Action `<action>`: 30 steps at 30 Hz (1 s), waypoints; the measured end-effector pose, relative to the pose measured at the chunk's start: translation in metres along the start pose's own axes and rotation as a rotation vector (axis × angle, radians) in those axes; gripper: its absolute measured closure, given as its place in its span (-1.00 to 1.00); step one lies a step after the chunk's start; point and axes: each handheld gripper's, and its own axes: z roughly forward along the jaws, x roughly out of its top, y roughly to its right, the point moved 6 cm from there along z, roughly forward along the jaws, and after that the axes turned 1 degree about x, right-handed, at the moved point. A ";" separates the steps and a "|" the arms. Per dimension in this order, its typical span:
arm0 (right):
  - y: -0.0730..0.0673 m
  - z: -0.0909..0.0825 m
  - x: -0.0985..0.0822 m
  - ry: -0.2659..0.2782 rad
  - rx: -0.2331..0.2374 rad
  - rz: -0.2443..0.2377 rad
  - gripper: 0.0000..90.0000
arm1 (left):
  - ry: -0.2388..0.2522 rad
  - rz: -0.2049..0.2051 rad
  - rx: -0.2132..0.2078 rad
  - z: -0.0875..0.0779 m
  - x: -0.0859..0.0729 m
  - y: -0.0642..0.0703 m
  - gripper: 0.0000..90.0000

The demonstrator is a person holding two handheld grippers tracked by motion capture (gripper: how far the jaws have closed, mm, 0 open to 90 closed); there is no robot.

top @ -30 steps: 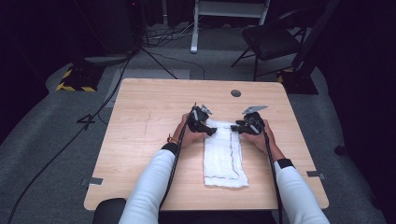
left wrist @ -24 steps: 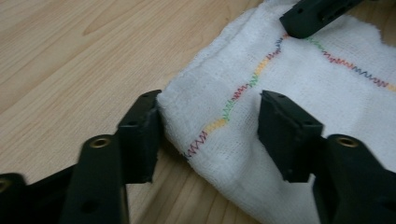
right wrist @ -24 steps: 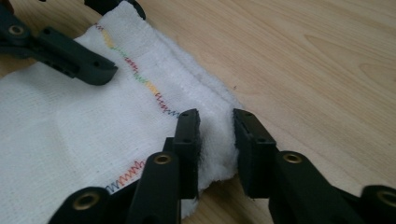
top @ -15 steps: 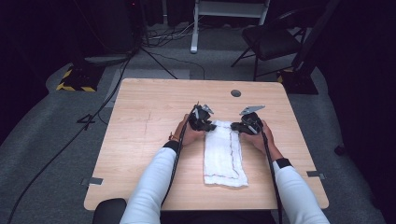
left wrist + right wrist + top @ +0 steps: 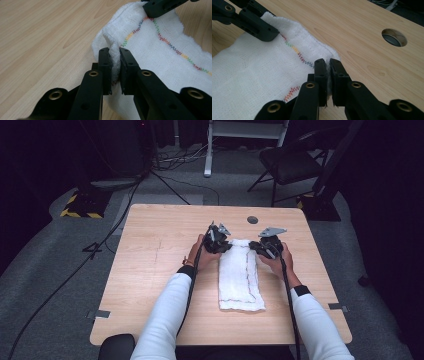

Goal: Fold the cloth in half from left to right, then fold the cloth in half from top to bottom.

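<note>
The white cloth (image 5: 241, 275) lies in the middle of the tabletop (image 5: 150, 270). The left gripper (image 5: 114, 65) has just pinched one far corner. The right gripper (image 5: 328, 72) has just pinched the other. This looks like the grab step. Next, both should probably lift together and fold it.

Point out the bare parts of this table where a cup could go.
The table is bare wood left of the white cloth, from the left forearm to the left edge. A narrower strip lies between the cloth and the right edge, and another along the far edge beside the round hole. The crowded spot is the cloth's far end, where the left gripper and right gripper pinch its corners.
</note>
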 end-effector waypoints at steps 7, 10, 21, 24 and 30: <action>-0.001 -0.001 0.006 0.025 -0.021 -0.016 0.89 | 0.014 -0.006 0.021 -0.004 0.003 -0.003 0.81; -0.002 -0.004 0.009 0.035 -0.030 -0.025 0.89 | 0.022 0.020 0.027 -0.008 0.006 -0.002 0.81; -0.014 -0.038 0.016 0.104 0.023 -0.060 0.89 | 0.085 0.103 -0.020 -0.043 0.012 0.017 0.80; -0.019 -0.049 0.013 0.121 0.040 -0.066 0.89 | 0.096 0.128 -0.044 -0.051 0.011 0.027 0.79; -0.031 -0.065 0.003 0.116 0.095 -0.099 0.89 | 0.092 0.171 -0.091 -0.063 0.002 0.046 0.77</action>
